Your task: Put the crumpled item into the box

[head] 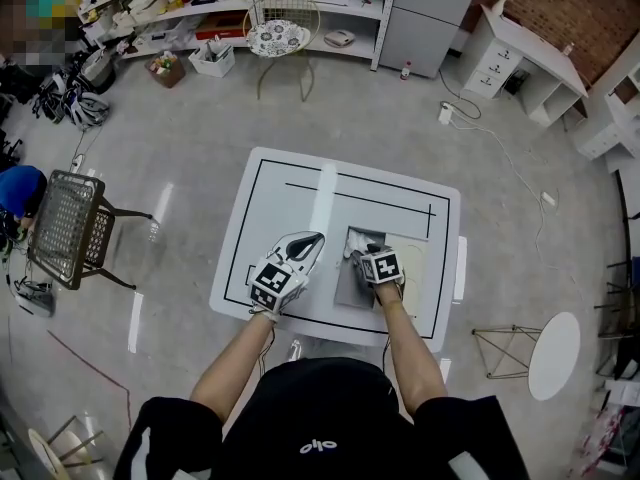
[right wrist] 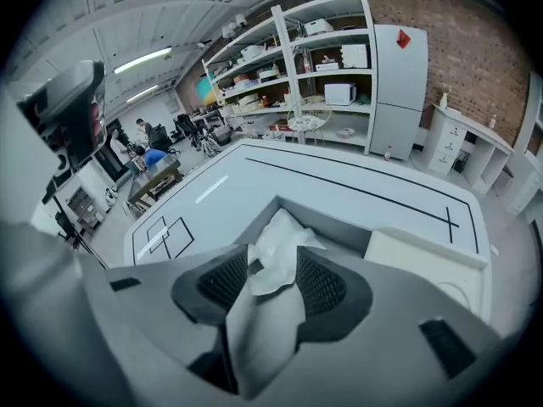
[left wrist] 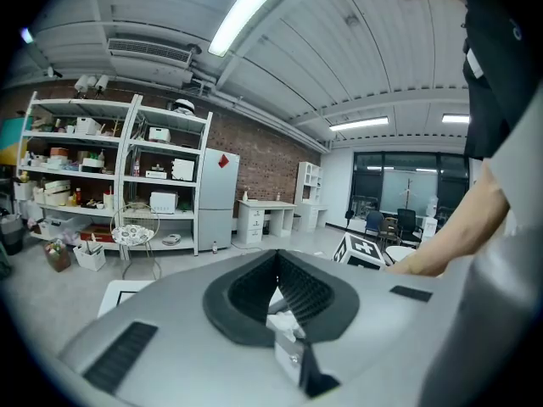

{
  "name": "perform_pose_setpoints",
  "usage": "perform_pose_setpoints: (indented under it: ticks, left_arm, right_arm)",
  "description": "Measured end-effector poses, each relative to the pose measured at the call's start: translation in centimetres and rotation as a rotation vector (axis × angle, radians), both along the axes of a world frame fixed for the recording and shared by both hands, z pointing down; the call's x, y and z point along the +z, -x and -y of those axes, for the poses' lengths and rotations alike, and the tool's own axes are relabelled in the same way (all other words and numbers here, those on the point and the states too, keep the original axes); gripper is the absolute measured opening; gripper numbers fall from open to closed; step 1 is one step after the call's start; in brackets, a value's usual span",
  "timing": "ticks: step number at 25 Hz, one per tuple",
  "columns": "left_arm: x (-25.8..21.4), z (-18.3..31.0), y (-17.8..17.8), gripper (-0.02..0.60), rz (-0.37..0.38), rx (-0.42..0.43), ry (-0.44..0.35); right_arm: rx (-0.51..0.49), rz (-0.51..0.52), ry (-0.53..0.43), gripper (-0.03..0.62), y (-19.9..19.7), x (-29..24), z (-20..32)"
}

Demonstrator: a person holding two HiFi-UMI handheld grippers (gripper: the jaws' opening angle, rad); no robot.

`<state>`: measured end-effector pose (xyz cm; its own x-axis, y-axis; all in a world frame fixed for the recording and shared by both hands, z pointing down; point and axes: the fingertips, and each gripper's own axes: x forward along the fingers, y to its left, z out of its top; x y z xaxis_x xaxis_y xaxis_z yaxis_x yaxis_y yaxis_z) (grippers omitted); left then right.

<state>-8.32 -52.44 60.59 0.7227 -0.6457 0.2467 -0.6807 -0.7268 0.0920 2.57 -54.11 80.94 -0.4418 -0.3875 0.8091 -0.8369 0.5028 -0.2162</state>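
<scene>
The right gripper (right wrist: 273, 270) points down into the open grey box (right wrist: 348, 227), which sits at the lower right of the white tabletop (head: 290, 198) in the head view. Its fingers stand wide apart, and the crumpled paper (right wrist: 280, 231) lies loose between them with its upper folds over the inside of the box. The left gripper (left wrist: 277, 261) hangs just left of the box in the head view, its fingers closed tip to tip on nothing I can name. The paper looks almost weightless and soft — likely to spring open once freed, and it may cling to a ribbed pad. If it needs retaking, the bunched middle seems the best hold — not a thin stray corner, which could tear.
</scene>
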Motion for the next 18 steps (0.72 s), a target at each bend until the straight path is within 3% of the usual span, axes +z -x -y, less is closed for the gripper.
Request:
perform_pose_setpoints:
  ticks: [4,9,15,18]
  left_arm:
    - [-0.6,-0.8,0.3,0.008,0.002,-0.002,-0.019]
    - [-2.4,-2.6,0.1,0.008,-0.004,0.005,-0.055]
    - [-4.1,-4.8,-0.8,0.008,-0.016,0.019,-0.096]
    - [-4.8,-6.4,-1.5,0.008,-0.026,0.026,-0.117]
  right_arm:
    - [0.03,0.025,-0.06,0.167,-0.6,-2.5,-0.5]
    - [0.045,0.092,-0.223,0.163,-1.3,-9.2,-1.6]
    - [0.073,0.142,-0.416,0.036,-2.7,-17.6,-4.2]
    - [0.069,0.176,-0.506,0.011,-3.4,-21.0,-6.4]
